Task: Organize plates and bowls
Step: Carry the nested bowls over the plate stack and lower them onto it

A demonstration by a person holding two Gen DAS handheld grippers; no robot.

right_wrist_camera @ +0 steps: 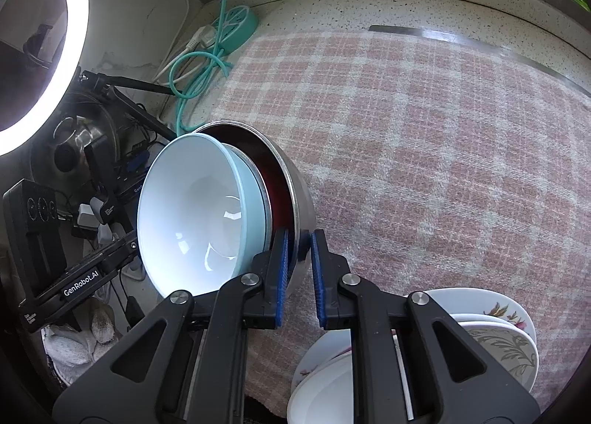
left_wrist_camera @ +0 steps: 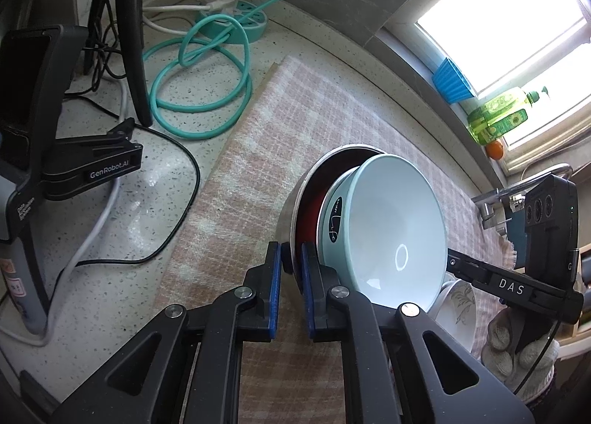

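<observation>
A steel bowl (left_wrist_camera: 289, 217) (right_wrist_camera: 300, 194) hangs tilted above the pink checked cloth (left_wrist_camera: 280, 121) (right_wrist_camera: 424, 150). Nested in it are a red bowl (left_wrist_camera: 308, 217) (right_wrist_camera: 275, 183) and a light blue bowl (left_wrist_camera: 391, 231) (right_wrist_camera: 192, 209) with a white inside. My left gripper (left_wrist_camera: 291, 257) is shut on the steel bowl's rim, blue pads on either side of the wall. My right gripper (right_wrist_camera: 299, 246) is shut on the opposite side of the same rim. A stack of white flowered plates (right_wrist_camera: 509, 342) (left_wrist_camera: 458, 305) lies on the cloth under the right gripper.
A coiled teal cable (left_wrist_camera: 199, 91) and a teal power strip (left_wrist_camera: 240, 23) lie on the speckled counter beyond the cloth. A black stand (left_wrist_camera: 129, 36) and a ring light (right_wrist_camera: 40, 47) are at the left. The windowsill holds a blue cup (left_wrist_camera: 452, 82) and a green bottle (left_wrist_camera: 498, 117).
</observation>
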